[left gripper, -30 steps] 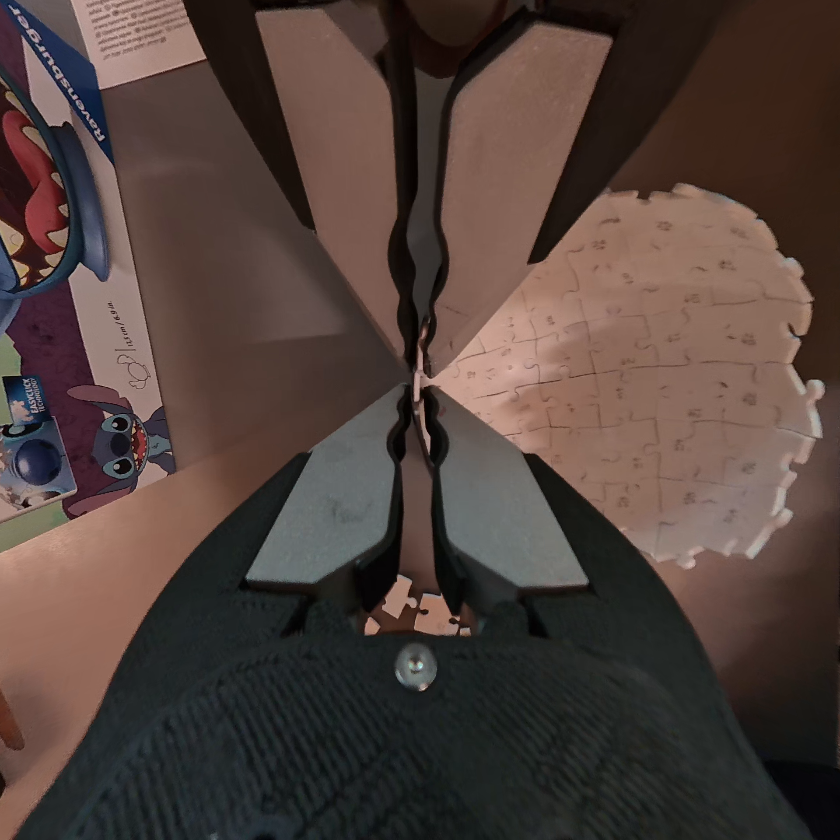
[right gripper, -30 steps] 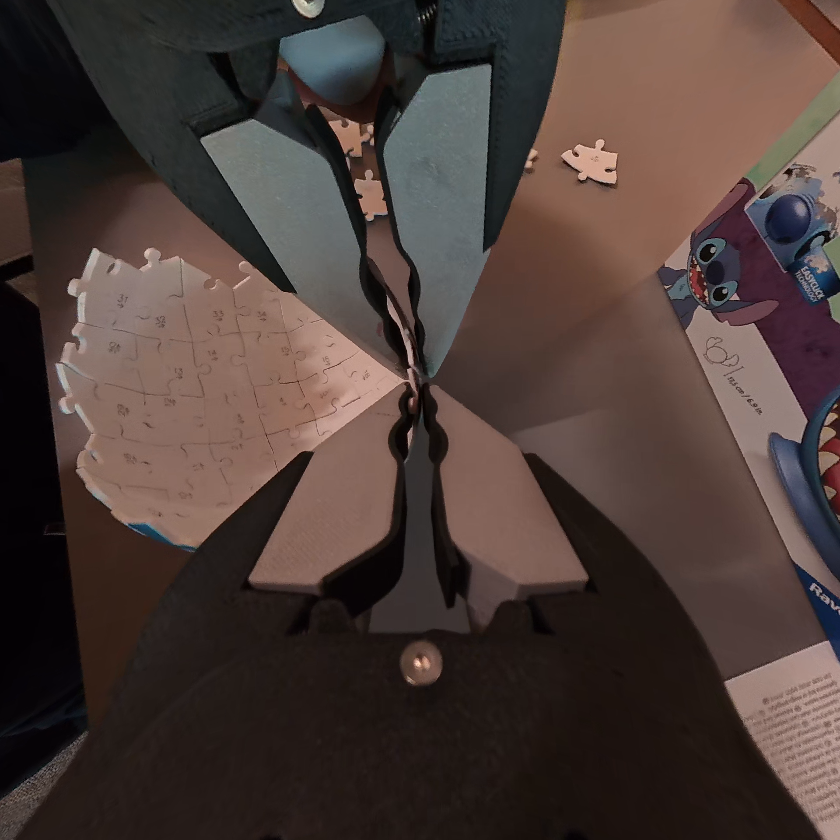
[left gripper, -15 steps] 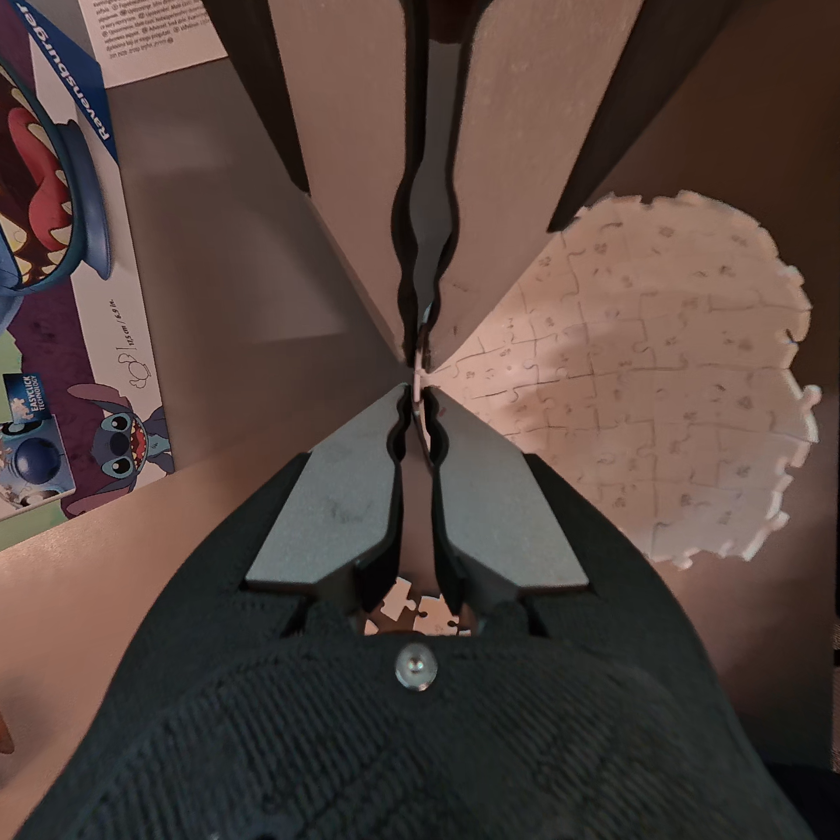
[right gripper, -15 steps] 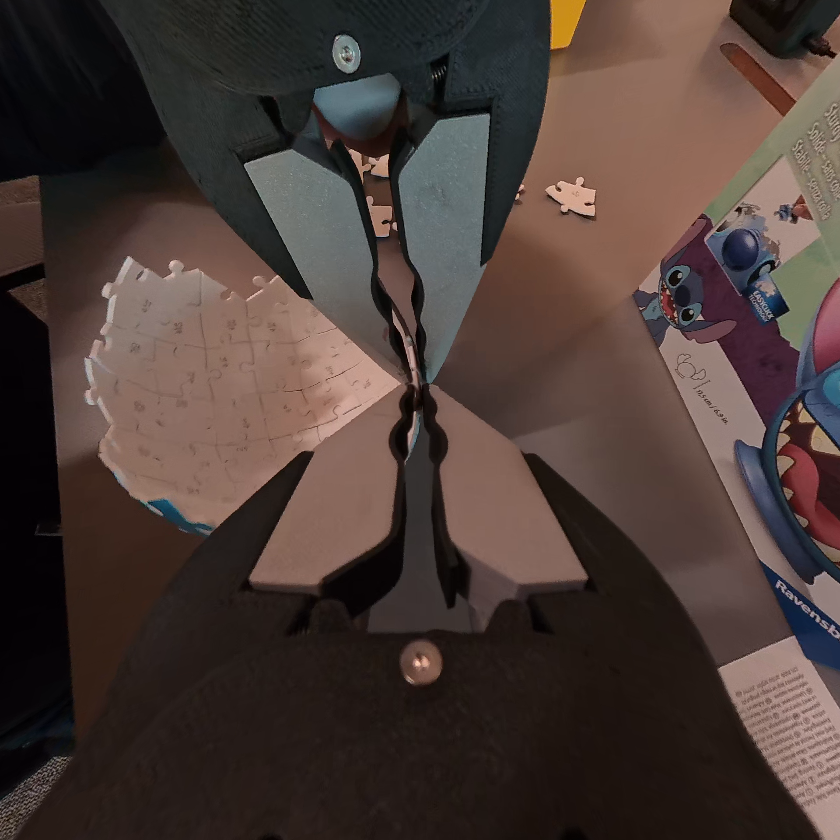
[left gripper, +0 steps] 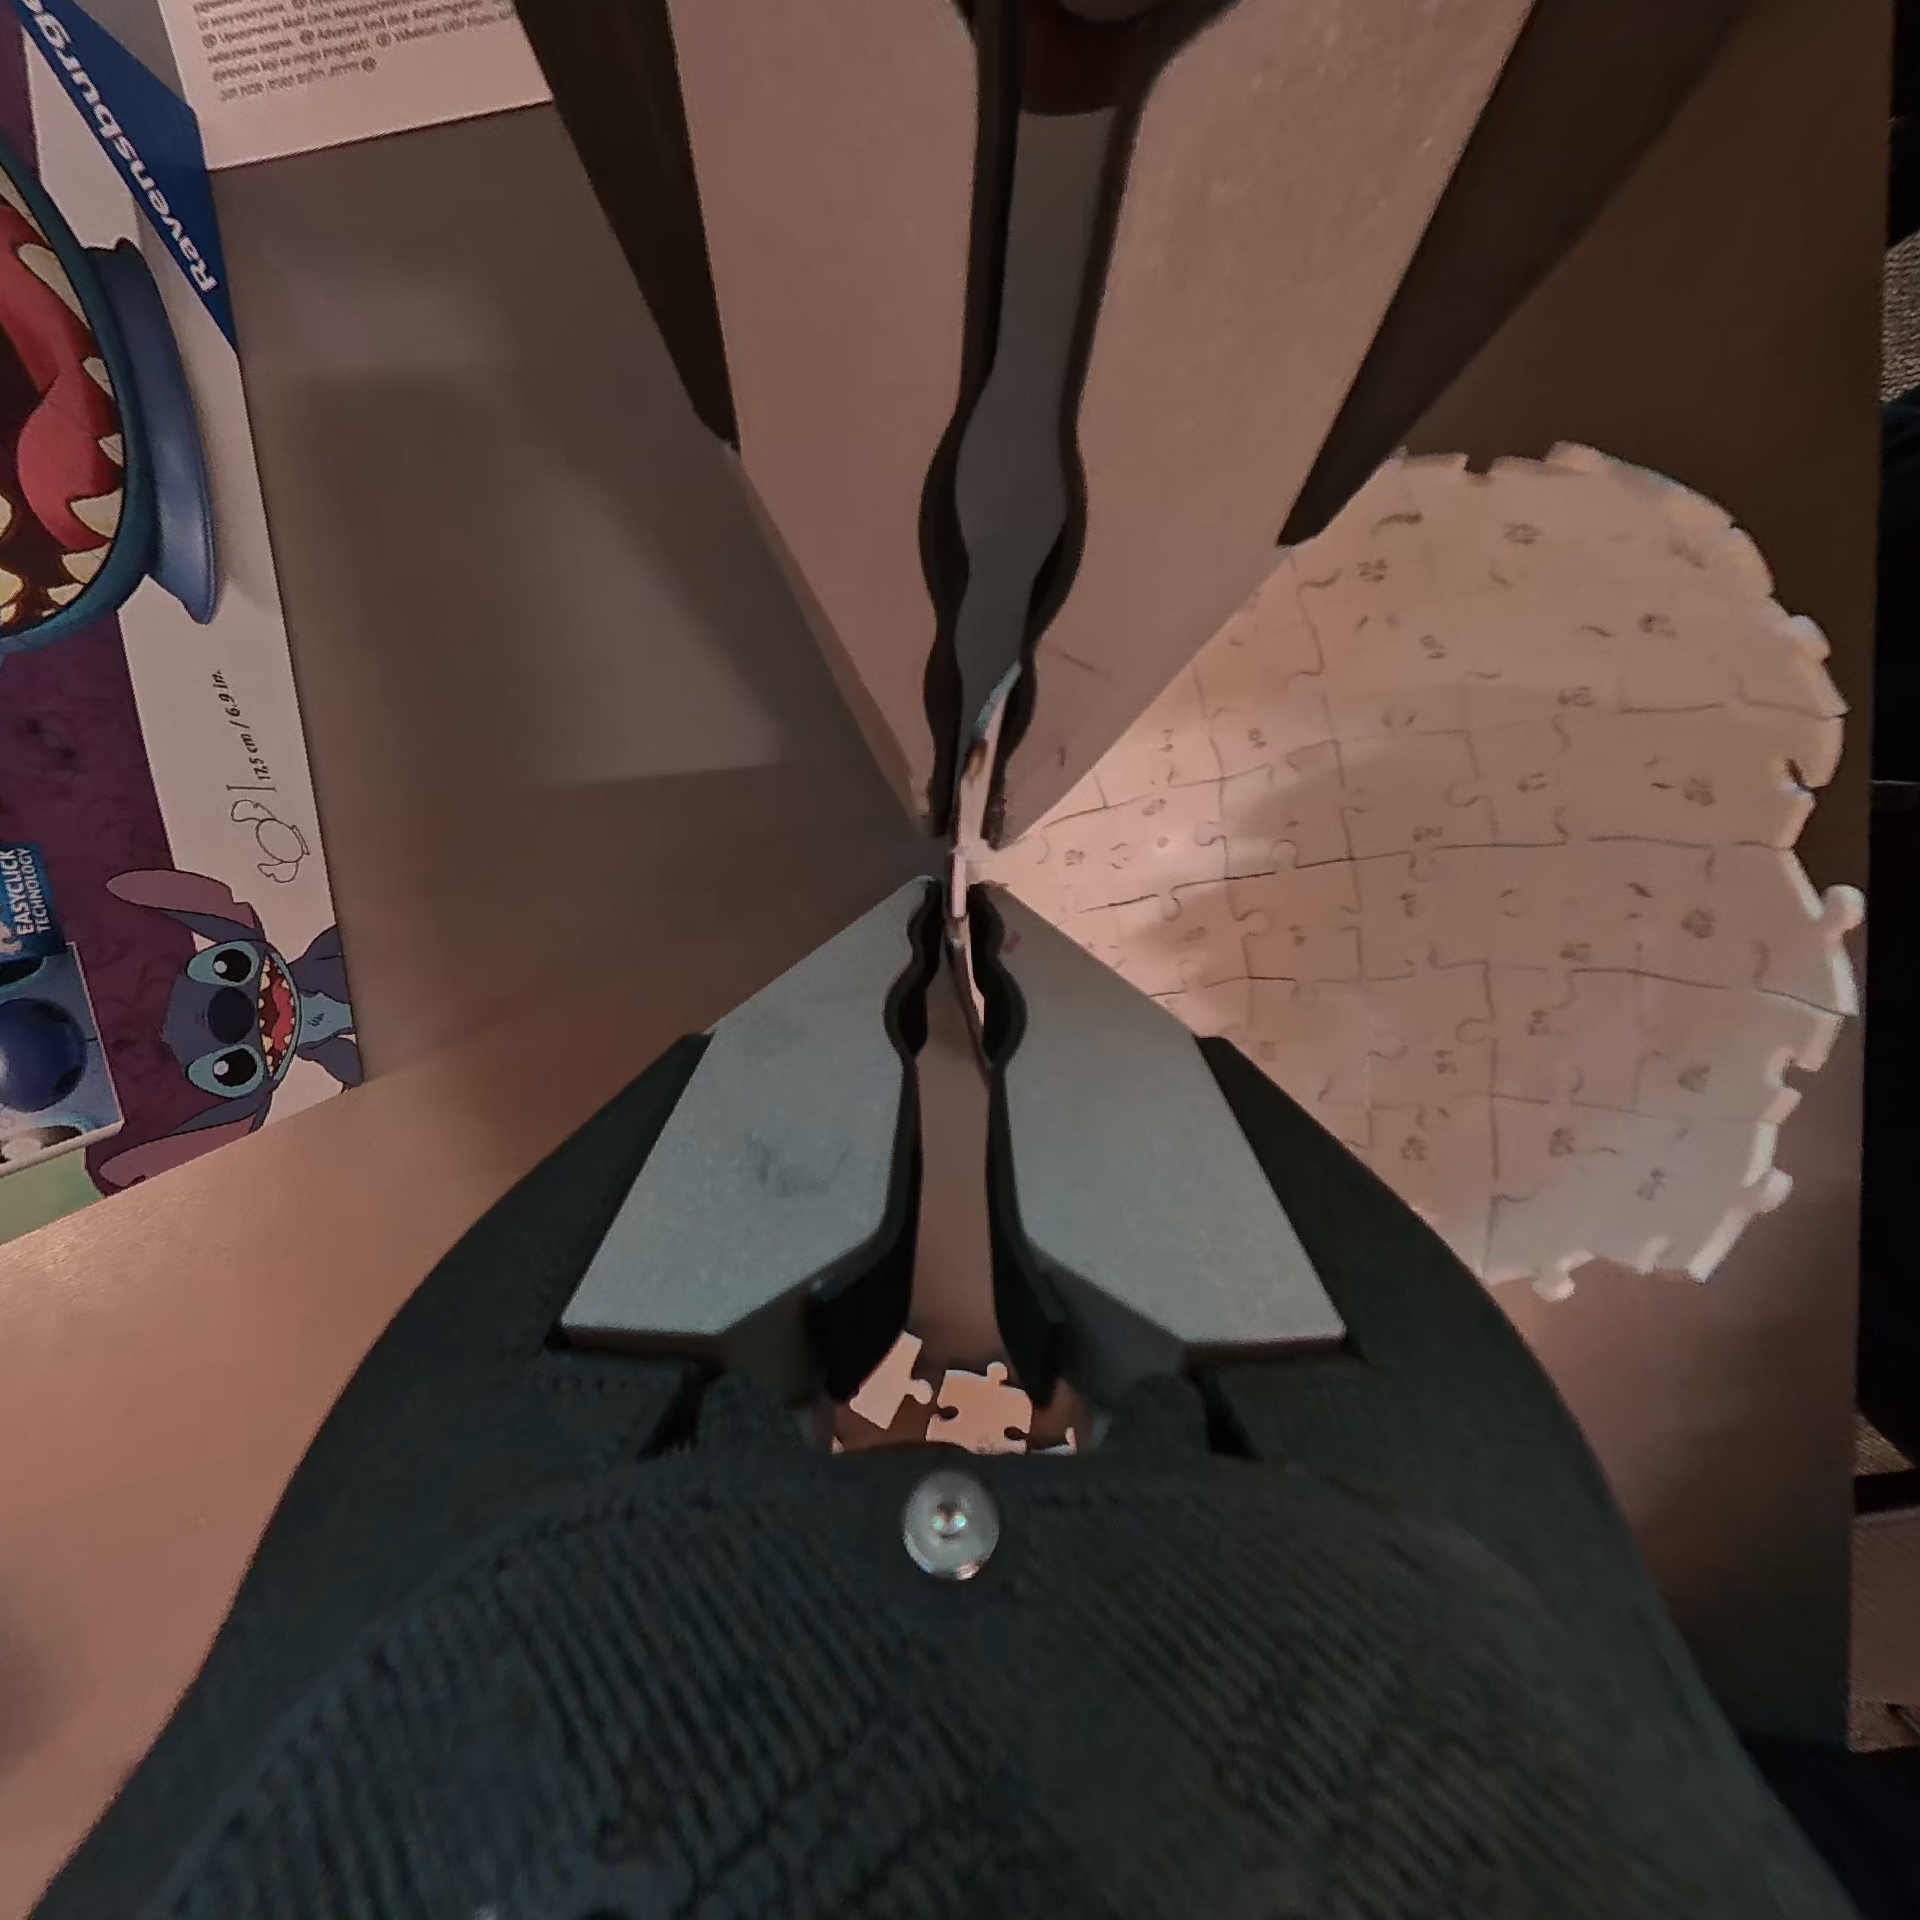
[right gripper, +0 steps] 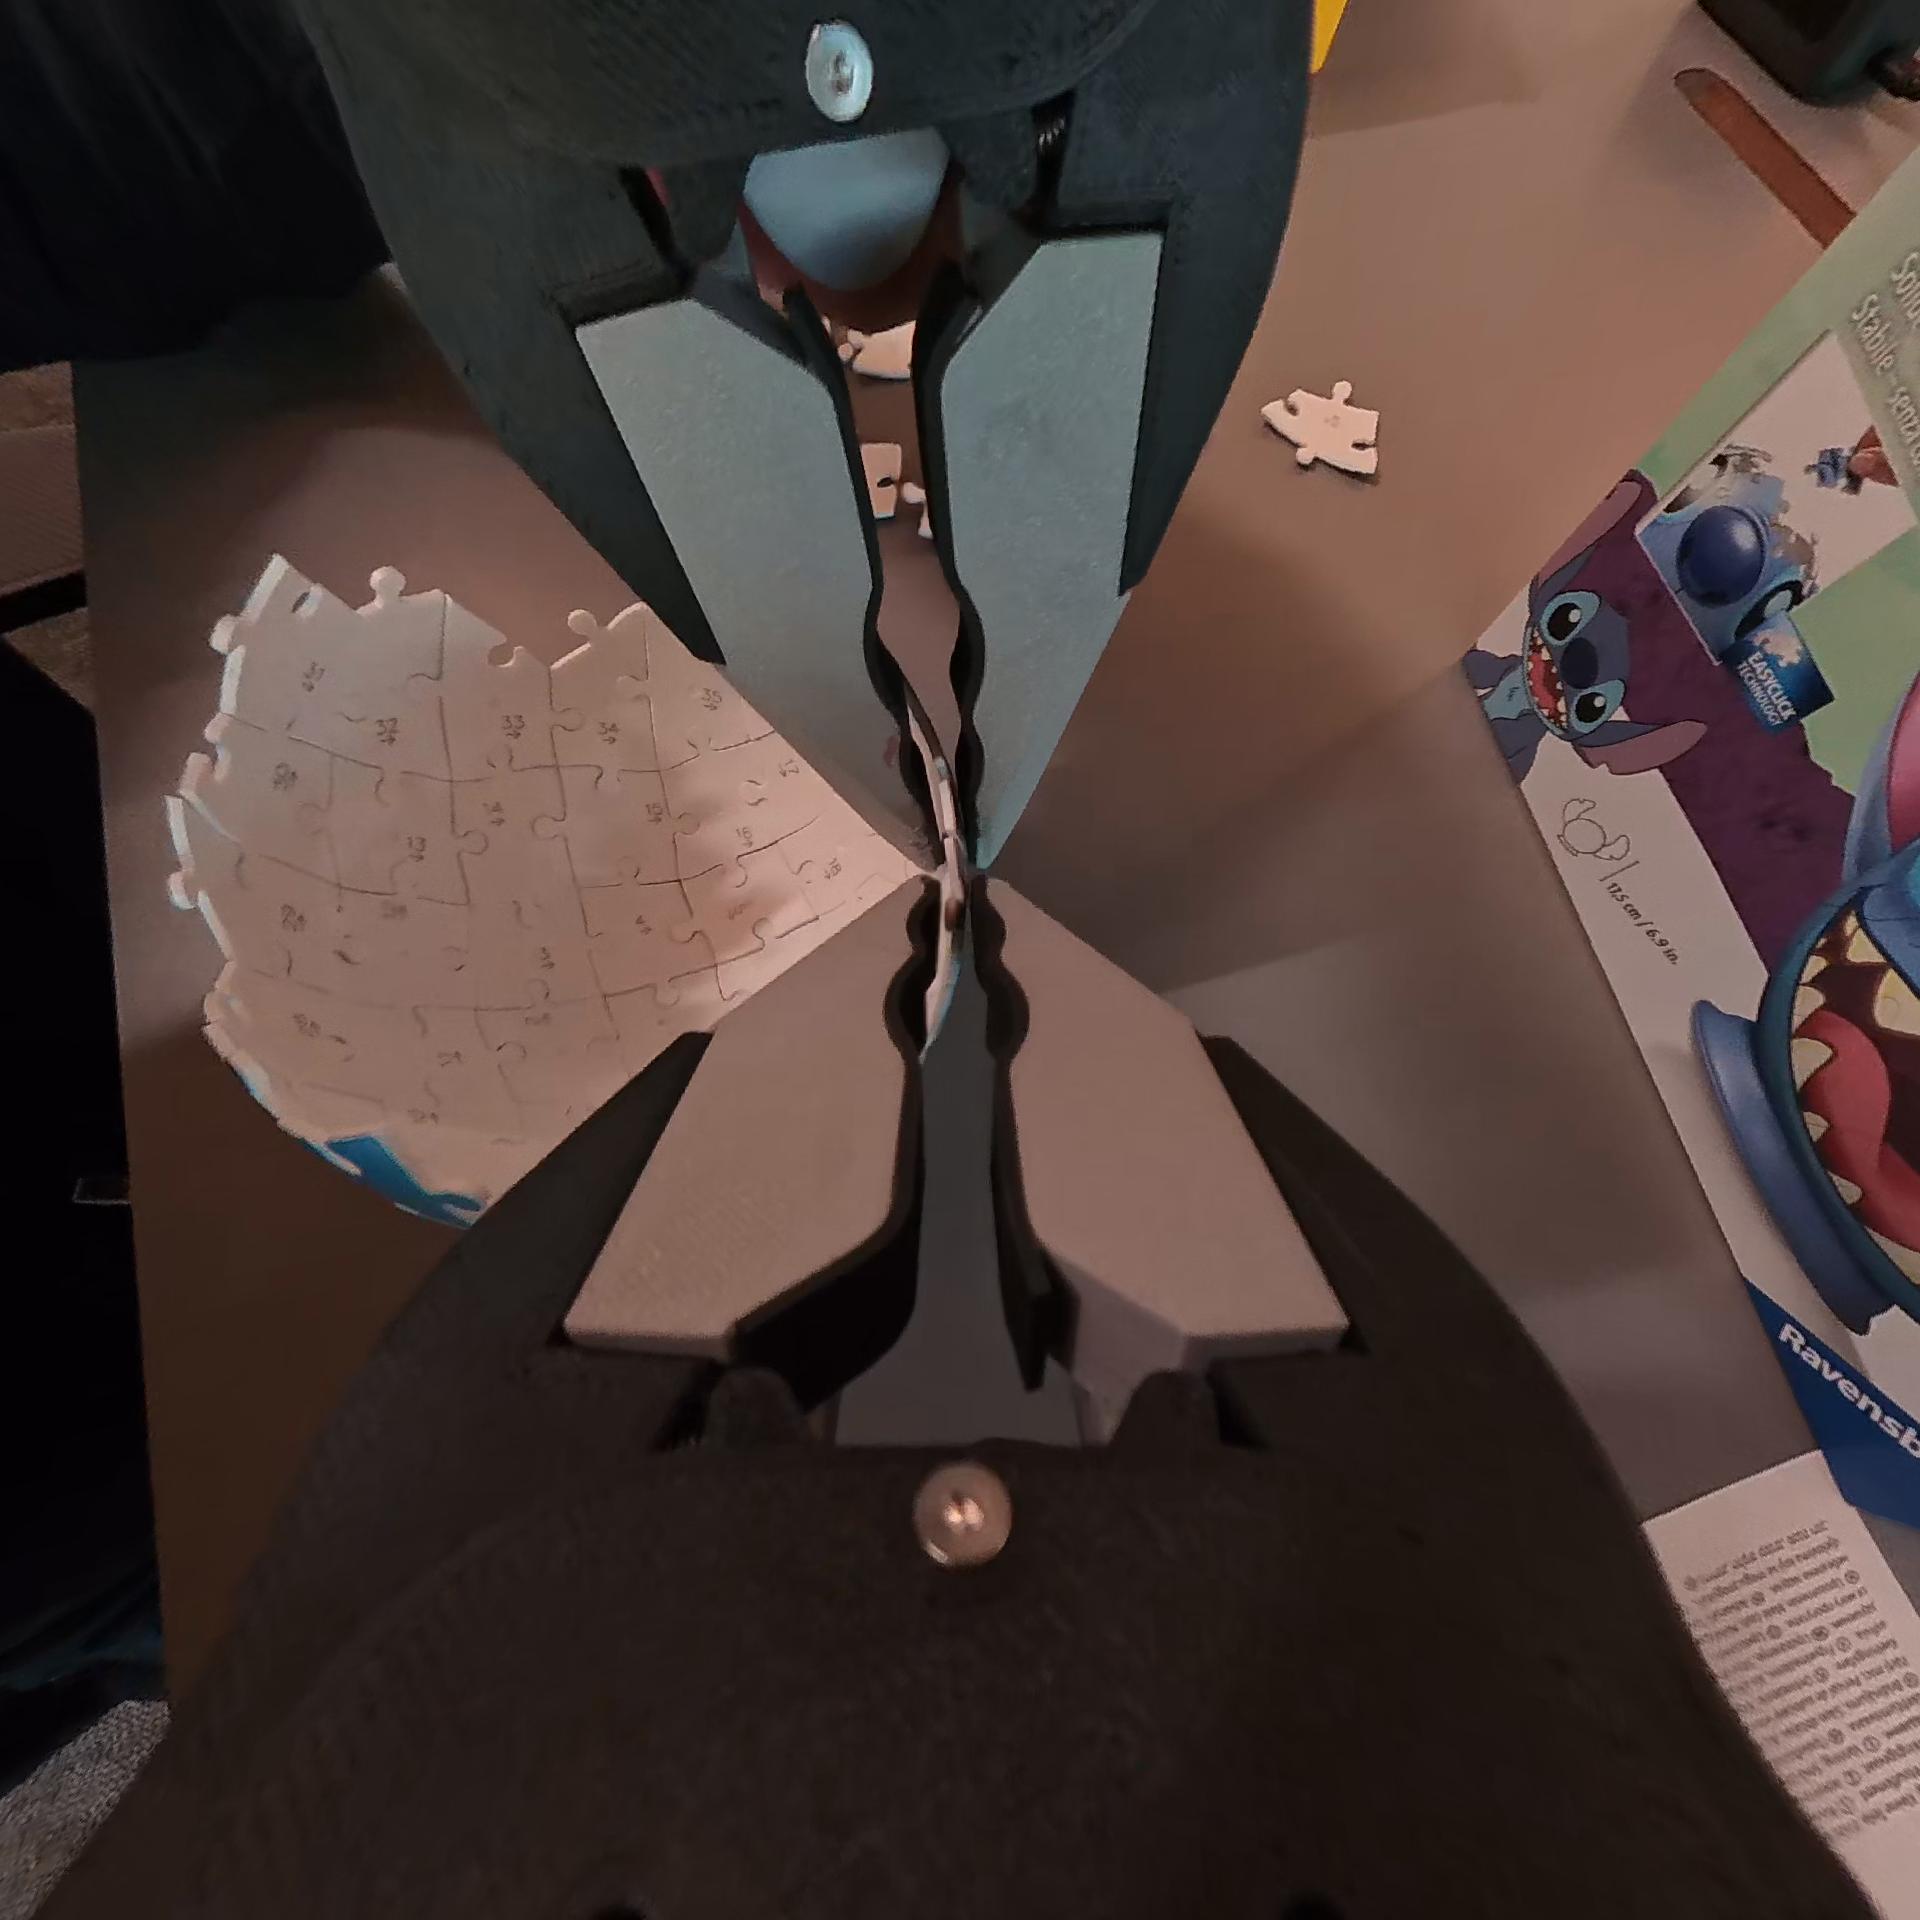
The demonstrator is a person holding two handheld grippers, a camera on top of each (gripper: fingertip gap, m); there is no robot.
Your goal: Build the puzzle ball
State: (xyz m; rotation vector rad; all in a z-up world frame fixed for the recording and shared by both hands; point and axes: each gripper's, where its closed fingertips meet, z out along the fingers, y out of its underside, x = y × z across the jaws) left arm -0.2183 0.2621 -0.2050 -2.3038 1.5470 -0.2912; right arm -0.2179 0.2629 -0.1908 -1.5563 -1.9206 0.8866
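Note:
The half-built puzzle ball (left gripper: 1507, 883) is a white bowl of joined numbered pieces, held above the table; its blue outer side shows in the right wrist view (right gripper: 436, 894). My left gripper (left gripper: 956, 914) and my right gripper (right gripper: 951, 920) meet tip to tip at the bowl's rim. Both are shut on a thin white edge that runs between their jaws. I cannot tell whether that edge is the rim itself or a piece joined to it. The right gripper (left gripper: 966, 821) comes down from the top of the left wrist view, as the left gripper (right gripper: 951, 831) does in the right wrist view.
The puzzle box (right gripper: 1714, 831) with a blue cartoon creature lies flat beside the grippers, also in the left wrist view (left gripper: 156, 727). A printed leaflet (right gripper: 1787, 1683) lies by it. Loose white pieces (right gripper: 1325, 426) lie on the brown table (right gripper: 1351, 727); more (left gripper: 966, 1403) show under the left gripper.
Both grippers stay clamped tip to tip. The pair has tilted: the left gripper's base and screw have come into the right wrist view, and the bowl has turned slightly.

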